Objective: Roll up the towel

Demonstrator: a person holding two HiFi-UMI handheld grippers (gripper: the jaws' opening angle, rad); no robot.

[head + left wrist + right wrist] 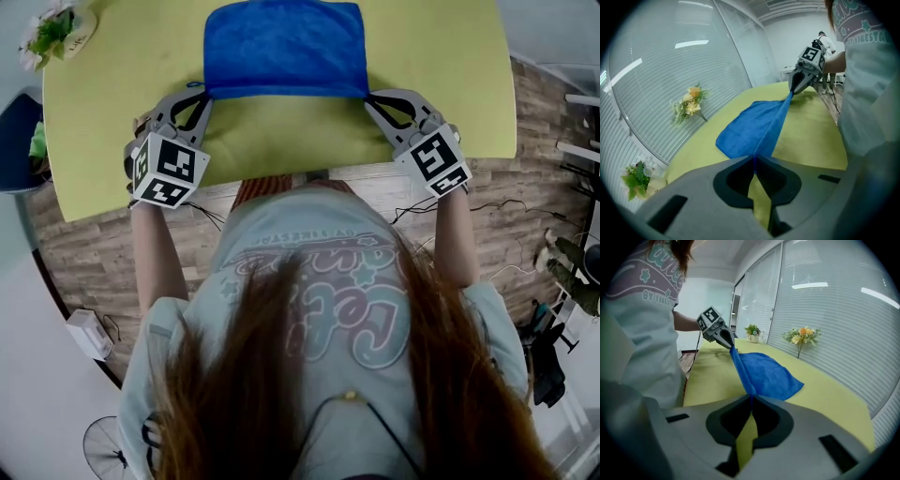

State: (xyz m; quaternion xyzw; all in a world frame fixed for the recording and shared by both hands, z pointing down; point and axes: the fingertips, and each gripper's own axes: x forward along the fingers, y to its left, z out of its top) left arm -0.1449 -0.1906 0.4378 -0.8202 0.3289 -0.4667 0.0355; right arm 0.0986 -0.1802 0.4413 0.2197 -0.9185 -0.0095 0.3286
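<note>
Far edge of towel (281,47), seemingly off-frame

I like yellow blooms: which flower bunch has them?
The bunch against the blinds; the potted bunch at the table's corner is mostly green.

Pale blue short-sleeved T-shirt (319,272), pastel pink lettering; long reddish-brown hair (253,375) over it. Grey angular left gripper (204,93) and right gripper (368,97), each with black-and-white marker cube (169,169) at its near end.
</note>
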